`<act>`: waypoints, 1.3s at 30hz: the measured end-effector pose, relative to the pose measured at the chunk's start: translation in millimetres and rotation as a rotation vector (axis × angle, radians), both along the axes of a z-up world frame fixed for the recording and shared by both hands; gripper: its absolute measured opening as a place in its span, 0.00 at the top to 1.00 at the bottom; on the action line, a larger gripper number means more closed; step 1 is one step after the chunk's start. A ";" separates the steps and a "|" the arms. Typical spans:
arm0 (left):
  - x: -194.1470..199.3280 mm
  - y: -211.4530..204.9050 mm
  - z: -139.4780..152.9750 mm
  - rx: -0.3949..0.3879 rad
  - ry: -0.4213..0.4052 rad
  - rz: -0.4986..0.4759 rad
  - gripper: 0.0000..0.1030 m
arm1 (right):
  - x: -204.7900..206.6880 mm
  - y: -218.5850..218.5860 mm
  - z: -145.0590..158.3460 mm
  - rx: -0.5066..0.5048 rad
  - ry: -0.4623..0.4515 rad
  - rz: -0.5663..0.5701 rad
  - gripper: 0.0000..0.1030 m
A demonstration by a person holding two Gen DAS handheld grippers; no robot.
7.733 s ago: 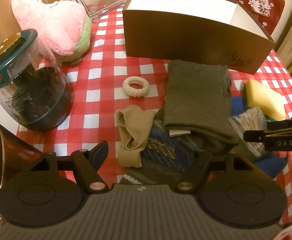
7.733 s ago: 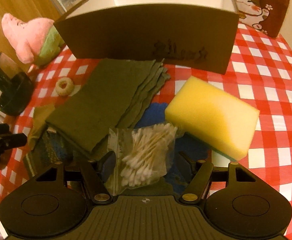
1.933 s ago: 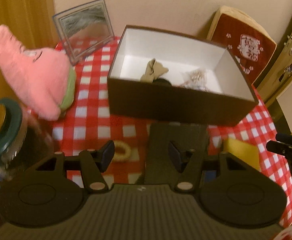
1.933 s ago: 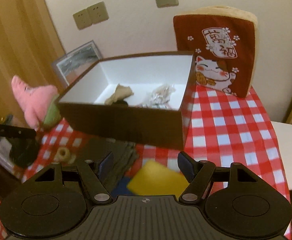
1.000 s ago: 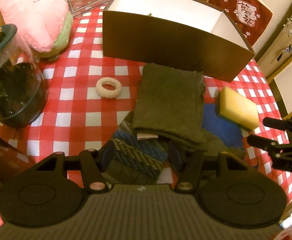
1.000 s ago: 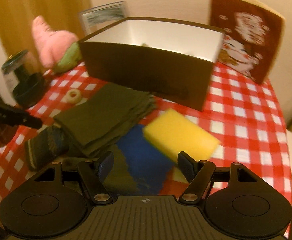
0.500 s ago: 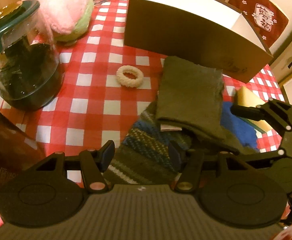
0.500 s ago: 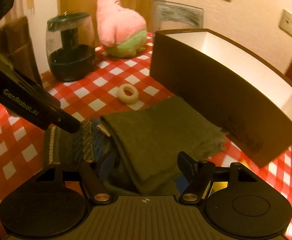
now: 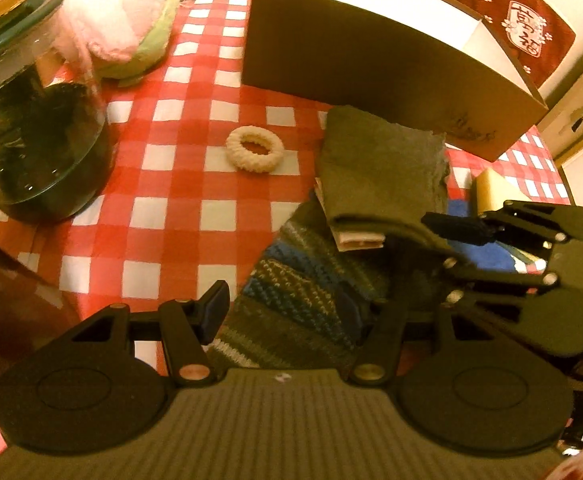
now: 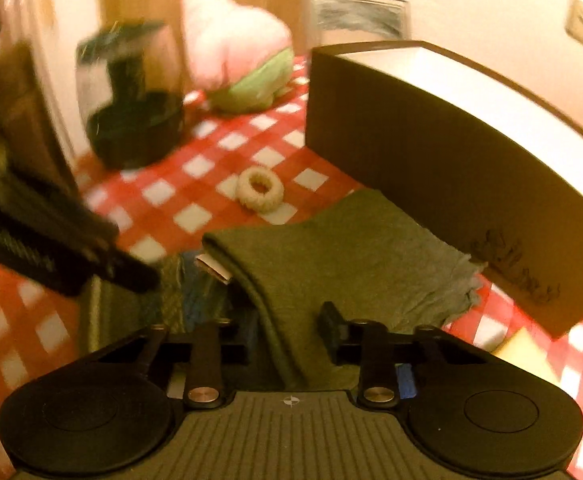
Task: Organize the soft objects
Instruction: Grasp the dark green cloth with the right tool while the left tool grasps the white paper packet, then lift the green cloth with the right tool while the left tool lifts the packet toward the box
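A folded olive-green cloth [image 9: 379,168] [image 10: 331,256] lies in front of the brown box [image 9: 371,56] [image 10: 431,148], on top of a striped knitted piece [image 9: 299,280]. My right gripper [image 10: 289,336] [image 9: 437,242] comes in from the right. Its jaws are closing on the cloth's near folded edge, and the pads touch it. My left gripper [image 9: 283,310] hangs open just above the striped knit with nothing gripped. A cream knitted ring [image 9: 255,148] [image 10: 260,190] lies on the checked tablecloth left of the cloth. A yellow sponge [image 9: 491,192] sits to the right on a blue cloth [image 9: 479,256].
A glass jar with a green lid [image 9: 31,120] [image 10: 131,96] stands at the left. A pink and green plush [image 9: 111,8] [image 10: 235,48] lies behind it. A red cushion [image 9: 523,32] leans behind the box, and a picture frame [image 10: 355,16] stands against the wall.
My right gripper has swung left from the sponge to the green cloth and narrowed its jaws around the folded edge. The left gripper has hardly moved.
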State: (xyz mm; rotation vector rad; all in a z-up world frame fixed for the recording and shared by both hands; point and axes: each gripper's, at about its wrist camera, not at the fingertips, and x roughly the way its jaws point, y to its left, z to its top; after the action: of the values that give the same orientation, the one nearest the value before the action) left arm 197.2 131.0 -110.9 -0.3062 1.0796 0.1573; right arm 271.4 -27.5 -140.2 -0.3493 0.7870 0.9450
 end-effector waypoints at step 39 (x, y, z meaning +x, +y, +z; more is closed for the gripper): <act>64.7 -30.8 -20.9 0.081 0.008 -0.169 0.74 | 60.0 -60.4 11.1 0.213 0.286 -0.308 0.89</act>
State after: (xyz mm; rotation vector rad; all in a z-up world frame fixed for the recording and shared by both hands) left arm 261.9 100.1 -131.8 -0.1410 1.0988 0.0510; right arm 331.4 -87.9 -129.1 0.0954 0.9589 0.7856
